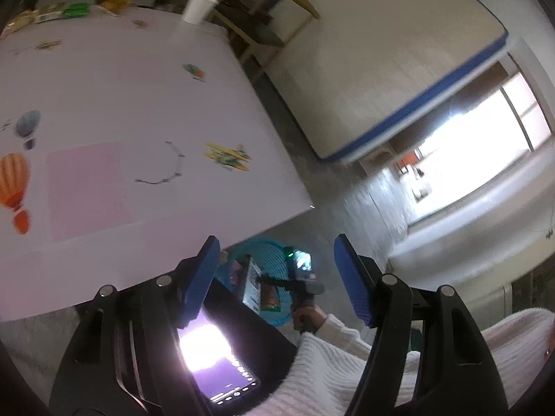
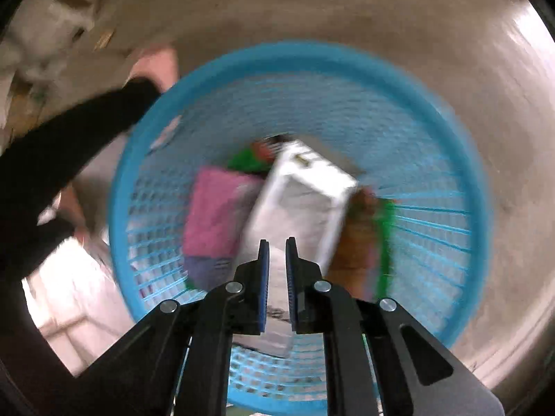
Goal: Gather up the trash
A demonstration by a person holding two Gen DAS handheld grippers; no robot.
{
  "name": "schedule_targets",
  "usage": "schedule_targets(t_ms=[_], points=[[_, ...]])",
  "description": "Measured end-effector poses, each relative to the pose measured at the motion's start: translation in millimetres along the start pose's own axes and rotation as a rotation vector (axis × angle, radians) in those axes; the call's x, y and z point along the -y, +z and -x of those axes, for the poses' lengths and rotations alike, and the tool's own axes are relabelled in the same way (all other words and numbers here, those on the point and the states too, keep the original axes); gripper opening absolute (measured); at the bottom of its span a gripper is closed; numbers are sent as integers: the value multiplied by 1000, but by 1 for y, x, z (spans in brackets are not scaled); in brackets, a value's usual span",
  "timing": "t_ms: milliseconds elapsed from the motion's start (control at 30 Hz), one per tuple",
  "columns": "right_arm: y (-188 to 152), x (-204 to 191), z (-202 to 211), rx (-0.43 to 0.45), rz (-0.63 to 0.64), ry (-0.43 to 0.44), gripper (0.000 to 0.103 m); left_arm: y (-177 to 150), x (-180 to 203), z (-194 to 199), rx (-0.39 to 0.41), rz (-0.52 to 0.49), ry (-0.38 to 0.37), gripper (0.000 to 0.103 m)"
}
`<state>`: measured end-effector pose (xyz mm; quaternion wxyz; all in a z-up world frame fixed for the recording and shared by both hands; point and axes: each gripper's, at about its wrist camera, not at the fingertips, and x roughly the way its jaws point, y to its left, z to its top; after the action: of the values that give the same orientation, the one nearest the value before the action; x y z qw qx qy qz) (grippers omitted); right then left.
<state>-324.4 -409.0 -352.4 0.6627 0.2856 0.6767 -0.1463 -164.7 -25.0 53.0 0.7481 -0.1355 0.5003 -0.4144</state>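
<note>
A blue mesh basket stands on the floor beside the table; it also shows in the left wrist view. My right gripper is right above it, jaws nearly shut on a white carton that hangs into the basket. A pink wrapper and a brown and green packet lie inside. My left gripper is open and empty, held near the table's front corner. The right gripper shows there over the basket. A white paper cup stands at the table's far edge.
The table has a white cloth with balloon and plane prints. Green and yellow packets lie at its far edge. A wooden chair and an upright mattress stand beyond. A dark trouser leg is left of the basket.
</note>
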Motion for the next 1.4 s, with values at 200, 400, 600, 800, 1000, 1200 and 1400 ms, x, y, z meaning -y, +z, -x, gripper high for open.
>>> schedule_targets(t_ms=[200,400,600,800,1000,1200,1400], points=[[11,7,-44,-70,-102,-16,10,-18,-47,62,138,127,143,63],[34,19,-33,-97,-82,-106,12,-82,-121,128,238,351,398,64],[45,-20,20,-20,19,-186,47,-193,-199,141,198,595,613,70],[54,-75,62,11,106,-232,58,-300,-288,85,54,837,591,70],[53,-81,78,-27,129,-257,63,-379,-348,24,-120,980,463,72],[38,-87,53,-66,129,-251,65,-423,-364,-22,-190,1081,376,74],[28,-90,53,-87,107,-244,65,-446,-364,-76,-326,1036,316,74]])
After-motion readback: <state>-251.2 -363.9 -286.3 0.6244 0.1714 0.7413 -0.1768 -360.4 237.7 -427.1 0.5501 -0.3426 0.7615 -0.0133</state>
